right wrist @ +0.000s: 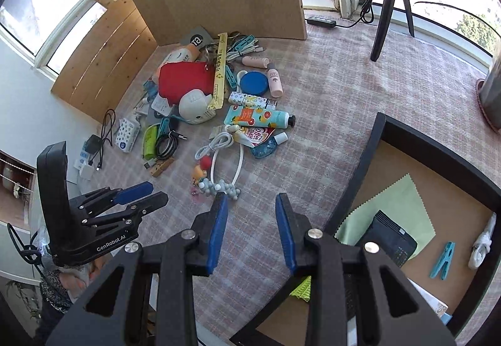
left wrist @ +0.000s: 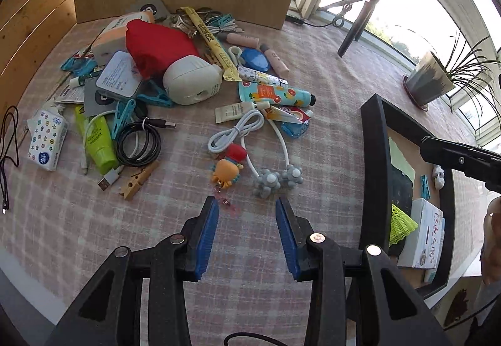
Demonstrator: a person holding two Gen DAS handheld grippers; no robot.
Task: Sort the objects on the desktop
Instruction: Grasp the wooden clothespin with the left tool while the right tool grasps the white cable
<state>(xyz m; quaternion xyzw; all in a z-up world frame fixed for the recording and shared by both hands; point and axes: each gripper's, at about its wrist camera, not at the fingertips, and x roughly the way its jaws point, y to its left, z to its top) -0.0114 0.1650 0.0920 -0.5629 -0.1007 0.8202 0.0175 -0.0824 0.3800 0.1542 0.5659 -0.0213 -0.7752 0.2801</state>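
Both the left hand-held gripper (left wrist: 247, 205) and right hand-held gripper (right wrist: 250, 200) are hanging apart and empty over the soft, floppy orange octopus keychain (left wrist: 226, 172), probably easiest pinched around its squishy body.

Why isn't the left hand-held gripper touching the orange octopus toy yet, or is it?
Apart. The left wrist view shows bare tablecloth between the left hand-held gripper, its jaws open and empty, and the orange octopus toy.

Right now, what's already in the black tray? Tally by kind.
Green cloth: 1
Dark calculator-like device: 1
Blue clothespin: 1
Small white item: 1
Yellow-green mesh piece: 1
White box: 1
Total: 6 that I can make out; the near corner of the tray is hidden.
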